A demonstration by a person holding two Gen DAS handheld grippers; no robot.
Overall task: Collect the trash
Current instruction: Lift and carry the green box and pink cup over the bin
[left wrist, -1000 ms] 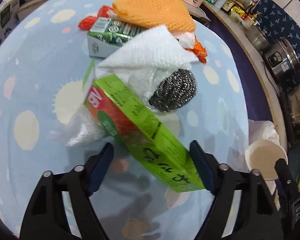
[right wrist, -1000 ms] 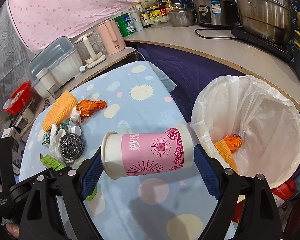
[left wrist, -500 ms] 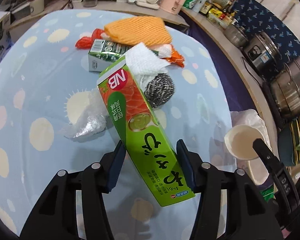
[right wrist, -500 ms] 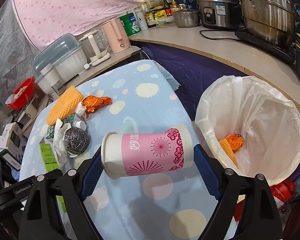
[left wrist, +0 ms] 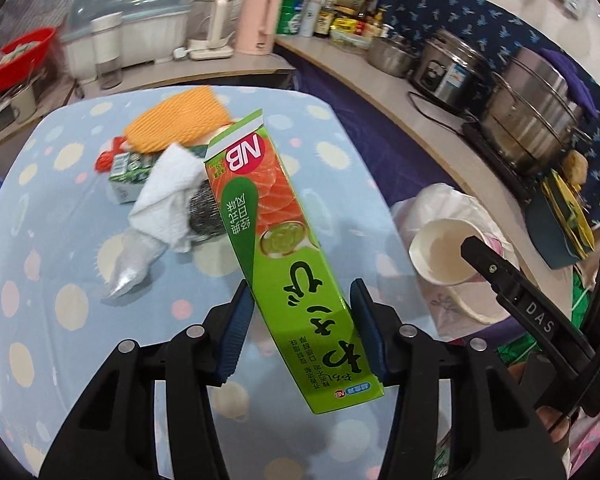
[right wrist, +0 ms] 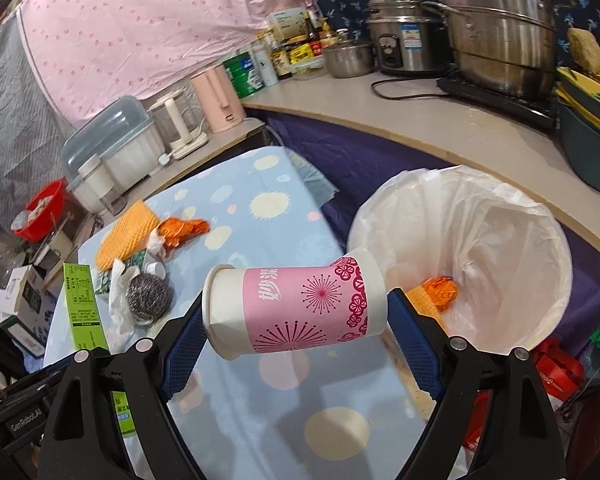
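Observation:
My left gripper (left wrist: 300, 332) is shut on a long green box (left wrist: 284, 248) and holds it tilted above the blue spotted table (left wrist: 40, 280). My right gripper (right wrist: 296, 320) is shut on a pink and white paper cup (right wrist: 296, 308), held sideways above the table edge, left of the white-lined trash bin (right wrist: 480, 248). The bin holds orange scraps (right wrist: 440, 288). The cup also shows in the left wrist view (left wrist: 446, 250). On the table lie a steel scourer (left wrist: 204, 216), a white paper towel (left wrist: 164, 188), a green carton (left wrist: 130, 176), an orange sponge cloth (left wrist: 176, 124) and a clear plastic wrap (left wrist: 128, 268).
A curved counter (right wrist: 440, 124) behind the bin carries steel pots (right wrist: 500, 40), a rice cooker, bottles and a cable. A pink jug (right wrist: 218, 100), kettle and lidded dish rack (right wrist: 112, 148) stand behind the table. Boxes and a red basin (right wrist: 40, 212) sit at the left.
My left gripper has shut on the green box and lifted it off the table, tilting upward. My right gripper with the cup has moved slightly toward the bin.

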